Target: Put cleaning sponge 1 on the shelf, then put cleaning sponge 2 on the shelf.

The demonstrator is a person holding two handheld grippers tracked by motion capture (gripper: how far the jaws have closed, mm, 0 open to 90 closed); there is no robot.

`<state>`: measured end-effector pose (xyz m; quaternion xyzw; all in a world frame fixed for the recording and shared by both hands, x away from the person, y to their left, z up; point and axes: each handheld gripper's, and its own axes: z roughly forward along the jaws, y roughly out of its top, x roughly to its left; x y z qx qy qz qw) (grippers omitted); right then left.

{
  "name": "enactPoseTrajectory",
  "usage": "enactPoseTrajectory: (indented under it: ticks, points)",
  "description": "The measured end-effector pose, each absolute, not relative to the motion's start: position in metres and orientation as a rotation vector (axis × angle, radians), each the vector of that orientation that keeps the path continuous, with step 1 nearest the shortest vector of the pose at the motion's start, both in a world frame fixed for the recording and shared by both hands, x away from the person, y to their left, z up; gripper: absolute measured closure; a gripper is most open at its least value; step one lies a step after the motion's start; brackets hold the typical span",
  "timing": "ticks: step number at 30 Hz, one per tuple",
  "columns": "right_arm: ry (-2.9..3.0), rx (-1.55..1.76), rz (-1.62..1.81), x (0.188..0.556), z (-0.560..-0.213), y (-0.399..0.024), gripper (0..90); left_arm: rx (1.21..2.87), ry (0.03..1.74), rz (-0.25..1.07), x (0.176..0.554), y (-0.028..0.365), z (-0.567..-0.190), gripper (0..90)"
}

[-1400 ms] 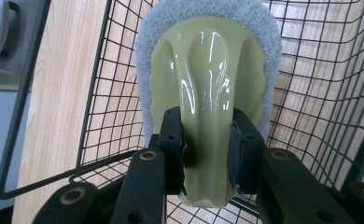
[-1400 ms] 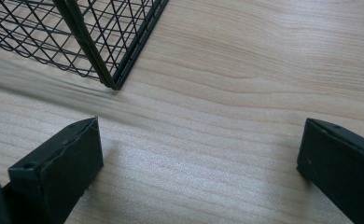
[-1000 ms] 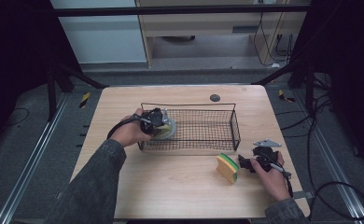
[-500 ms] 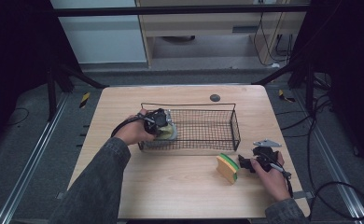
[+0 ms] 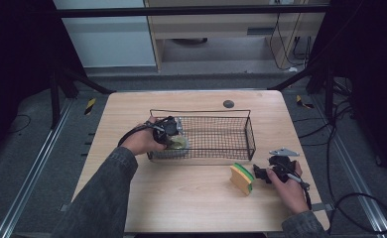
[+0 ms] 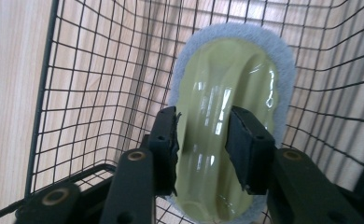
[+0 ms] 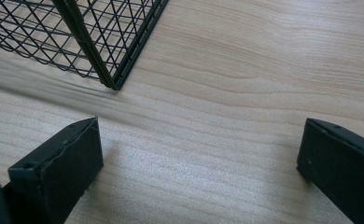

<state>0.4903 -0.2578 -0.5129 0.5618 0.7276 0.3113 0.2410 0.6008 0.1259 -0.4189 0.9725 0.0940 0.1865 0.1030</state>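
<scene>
A black wire basket [image 5: 251,130] stands on the wooden table. At its left end my left gripper [image 5: 170,130] is shut on a scrubber with a pale green glossy handle and a grey-blue pad [image 6: 227,116], held inside the basket [image 6: 77,93]. The same scrubber [image 5: 176,144] shows low in the basket's left corner in the high view. A yellow and green sponge [image 5: 242,178] stands on edge on the table in front of the basket's right end. My right gripper [image 5: 259,173] rests just right of the sponge, open, with bare table between its jaws [image 7: 199,168].
The basket's corner [image 7: 110,79] lies close ahead of the right gripper. A dark round disc [image 5: 228,104] sits on the table behind the basket. Cables trail from both grippers. Dark floor and metal rails surround the table.
My left gripper has lowered the scrubber deeper into the basket's left end. The right gripper and the sponge have stayed put.
</scene>
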Motion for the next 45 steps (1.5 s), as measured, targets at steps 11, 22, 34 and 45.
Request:
enactPoseTrajectory:
  ticks: [11, 22, 34, 45]
  points:
    - [1.989, 1.534, 0.849, 0.491, -0.513, -0.258, 0.4, 2.699, 0.374, 0.622, 0.589, 0.13, -0.392, 25.9]
    - [1.987, 1.536, 0.851, 0.491, -0.513, -0.257, 0.4, 2.556, 0.559, 0.677, 0.581, 0.146, -0.377, 12.0]
    - [1.987, 1.537, 0.851, 0.491, -0.513, -0.257, 0.4, 2.326, 0.776, 0.738, 0.555, 0.188, -0.359, 8.9]
    - [2.029, 1.518, 0.849, 0.492, -0.511, -0.261, 3.0, 2.155, 0.961, 0.737, 0.511, 0.242, -0.389, 7.4]
